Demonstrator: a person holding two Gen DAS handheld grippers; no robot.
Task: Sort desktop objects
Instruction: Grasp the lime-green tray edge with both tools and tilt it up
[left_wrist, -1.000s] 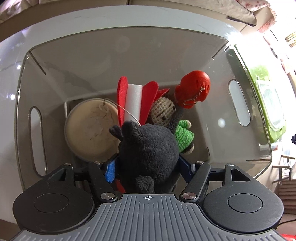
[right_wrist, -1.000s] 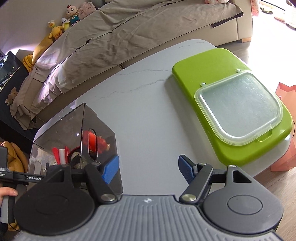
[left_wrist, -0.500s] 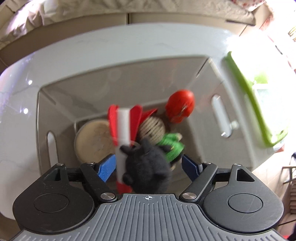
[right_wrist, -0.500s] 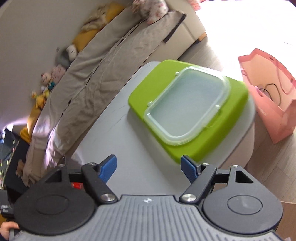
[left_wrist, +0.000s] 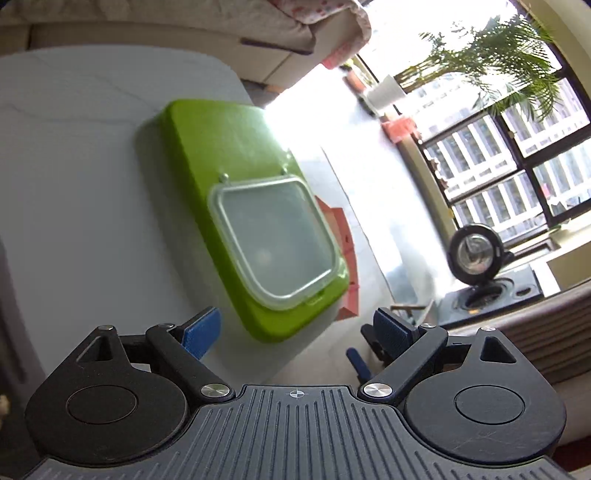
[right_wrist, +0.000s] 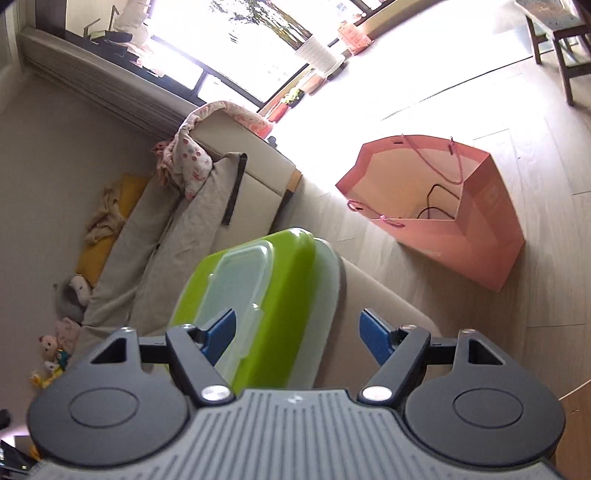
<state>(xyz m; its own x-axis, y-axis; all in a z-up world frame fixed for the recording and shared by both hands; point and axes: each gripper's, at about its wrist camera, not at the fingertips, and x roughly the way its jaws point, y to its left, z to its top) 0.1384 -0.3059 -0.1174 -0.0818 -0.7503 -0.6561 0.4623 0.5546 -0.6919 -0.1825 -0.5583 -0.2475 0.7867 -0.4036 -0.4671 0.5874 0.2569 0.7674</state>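
A green box (left_wrist: 236, 206) with a clear lid panel (left_wrist: 273, 240) lies on the white table (left_wrist: 85, 206). It also shows in the right wrist view (right_wrist: 280, 295), close below that gripper. My left gripper (left_wrist: 299, 328) is open and empty above the table's near edge, aimed at the green box. My right gripper (right_wrist: 299, 332) is open and empty above the green box and tilted toward the floor. The grey bin with the toys is out of both views.
A pink paper bag (right_wrist: 454, 214) stands open on the wooden floor beside the table. A sofa (right_wrist: 192, 229) with a grey cover runs behind the table. A round fan (left_wrist: 474, 253) and a window (left_wrist: 517, 140) are at the right.
My left gripper let go of the black plush toy into the grey bin, opened, and swung right toward the green box. My right gripper swung away right, toward the floor and the pink bag.
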